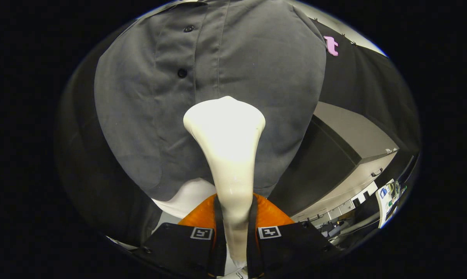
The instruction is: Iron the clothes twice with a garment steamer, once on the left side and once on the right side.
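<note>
Gripper (234,232) fingers clamped on steamer (227,131), head against shirt (256,66) just right of placket, likely mid-pass; next, run it along that side.

Your gripper (235,203), one unit, two fingers (217,221).
- Housing: you have two black blocks, one at the base of each finger, matte, with angled outer edges.
- Markings: each block carries one square tag, the left tag (201,233) and the right tag (269,232), each a white outline around a blocky glyph.
- Fingers: narrow upright strips, both pressed against the neck of the steamer (225,128).
</note>
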{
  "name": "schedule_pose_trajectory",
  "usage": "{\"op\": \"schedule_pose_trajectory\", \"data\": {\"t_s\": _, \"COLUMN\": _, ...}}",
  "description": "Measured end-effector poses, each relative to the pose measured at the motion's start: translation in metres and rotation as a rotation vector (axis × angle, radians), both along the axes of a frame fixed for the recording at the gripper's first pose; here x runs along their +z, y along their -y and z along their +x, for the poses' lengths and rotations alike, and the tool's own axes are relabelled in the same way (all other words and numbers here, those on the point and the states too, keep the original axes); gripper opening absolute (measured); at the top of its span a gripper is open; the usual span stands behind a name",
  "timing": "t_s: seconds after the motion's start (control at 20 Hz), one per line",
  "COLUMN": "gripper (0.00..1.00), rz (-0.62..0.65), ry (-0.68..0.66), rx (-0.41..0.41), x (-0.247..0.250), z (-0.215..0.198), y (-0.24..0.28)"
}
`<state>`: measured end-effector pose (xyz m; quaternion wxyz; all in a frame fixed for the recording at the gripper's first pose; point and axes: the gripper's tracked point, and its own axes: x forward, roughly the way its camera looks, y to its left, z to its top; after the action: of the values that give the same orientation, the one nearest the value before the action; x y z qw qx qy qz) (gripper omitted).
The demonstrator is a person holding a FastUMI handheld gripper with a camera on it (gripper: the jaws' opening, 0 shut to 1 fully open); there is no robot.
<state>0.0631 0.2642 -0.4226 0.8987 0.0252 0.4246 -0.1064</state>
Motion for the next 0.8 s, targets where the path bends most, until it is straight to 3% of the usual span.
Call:
{"op": "schedule_pose_trajectory", "data": {"t_s": 0.35, "gripper": 0.29, "rz": 0.012, "ry": -0.026, "rx": 0.008, "x": 0.002, "z": -0.014, "y": -0.008}}
{"op": "schedule_pose_trajectory", "data": {"t_s": 0.8, "gripper": 0.29, "rz": -0.064, "ry": 0.107, "rx": -0.022, "x": 0.124, "z": -0.006, "y": -0.006}}
